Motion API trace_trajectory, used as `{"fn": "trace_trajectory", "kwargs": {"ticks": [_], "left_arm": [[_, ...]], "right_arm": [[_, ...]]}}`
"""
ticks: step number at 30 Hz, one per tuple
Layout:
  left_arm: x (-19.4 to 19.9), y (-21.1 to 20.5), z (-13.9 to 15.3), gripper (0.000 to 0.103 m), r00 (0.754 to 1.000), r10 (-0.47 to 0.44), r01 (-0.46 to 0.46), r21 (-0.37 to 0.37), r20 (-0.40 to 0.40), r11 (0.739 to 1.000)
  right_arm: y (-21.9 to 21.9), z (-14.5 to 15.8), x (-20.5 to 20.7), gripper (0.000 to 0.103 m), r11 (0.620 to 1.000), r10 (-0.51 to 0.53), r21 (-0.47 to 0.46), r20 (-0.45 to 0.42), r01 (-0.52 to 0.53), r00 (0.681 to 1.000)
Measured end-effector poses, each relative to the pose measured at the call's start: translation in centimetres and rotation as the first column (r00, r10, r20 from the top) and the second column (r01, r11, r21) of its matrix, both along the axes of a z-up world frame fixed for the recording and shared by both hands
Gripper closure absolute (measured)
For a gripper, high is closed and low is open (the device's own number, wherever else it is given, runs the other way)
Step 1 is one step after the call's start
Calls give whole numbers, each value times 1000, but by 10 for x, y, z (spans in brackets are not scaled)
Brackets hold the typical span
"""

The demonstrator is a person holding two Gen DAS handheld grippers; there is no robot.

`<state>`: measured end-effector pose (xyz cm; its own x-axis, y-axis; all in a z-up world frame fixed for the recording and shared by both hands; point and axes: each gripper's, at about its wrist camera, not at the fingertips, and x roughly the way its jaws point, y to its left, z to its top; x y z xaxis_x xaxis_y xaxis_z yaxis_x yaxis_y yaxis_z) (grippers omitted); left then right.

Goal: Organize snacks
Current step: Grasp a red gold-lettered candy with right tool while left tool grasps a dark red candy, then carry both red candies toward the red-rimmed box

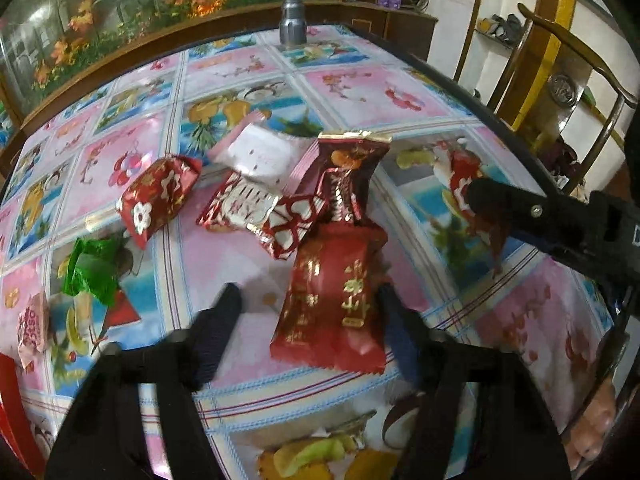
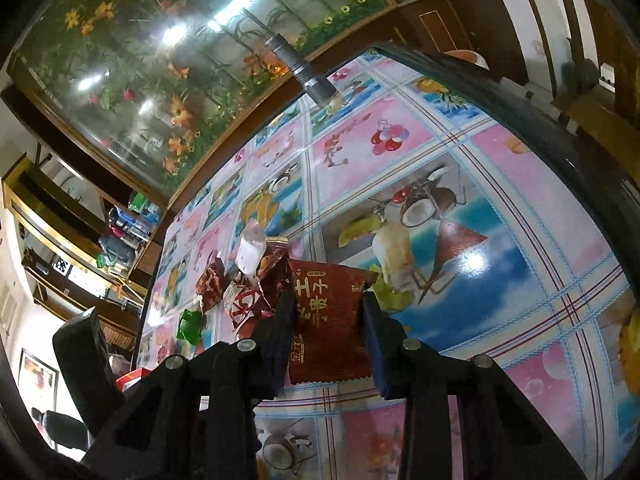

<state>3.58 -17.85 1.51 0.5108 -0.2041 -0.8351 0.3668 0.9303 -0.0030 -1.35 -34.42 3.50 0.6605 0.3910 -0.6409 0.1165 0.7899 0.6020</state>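
A heap of wrapped snacks lies on the flowered tablecloth (image 1: 224, 264): a red packet with gold writing (image 1: 334, 300), a red and white heart packet (image 1: 256, 212), a white packet (image 1: 264, 154), a tall red packet (image 1: 346, 172) and a red flower packet (image 1: 160, 196). My left gripper (image 1: 310, 304) is open, its fingers on either side of the red gold-lettered packet, which lies flat. My right gripper (image 2: 326, 324) is shut on a dark red packet (image 2: 326, 320) and holds it beside the heap; in the left wrist view it shows at the right (image 1: 480, 204).
A green wrapper (image 1: 94, 266) and a pink packet (image 1: 32, 326) lie at the left. A grey metal flashlight (image 1: 293, 12) stands at the table's far edge. A wooden chair (image 1: 568, 92) stands off the right side. A flower mural is behind.
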Motion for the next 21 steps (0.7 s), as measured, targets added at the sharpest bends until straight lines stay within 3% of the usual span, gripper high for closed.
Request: {"fn": "trace_trajectory", "kwargs": {"ticks": [6, 12, 21], "left_arm": [[-3, 13, 2, 69, 1000, 17, -16, -57, 12, 998], [-28, 44, 4, 69, 999, 46, -46, -68, -6, 997], [-102, 116, 32, 69, 989, 123, -114, -109, 84, 988]], "right_arm": [[8, 0, 1, 69, 999, 20, -30, 3, -20, 1000], [18, 0, 3, 69, 996, 49, -75, 14, -48, 999], [28, 9, -2, 69, 987, 69, -149, 74, -57, 995]]}}
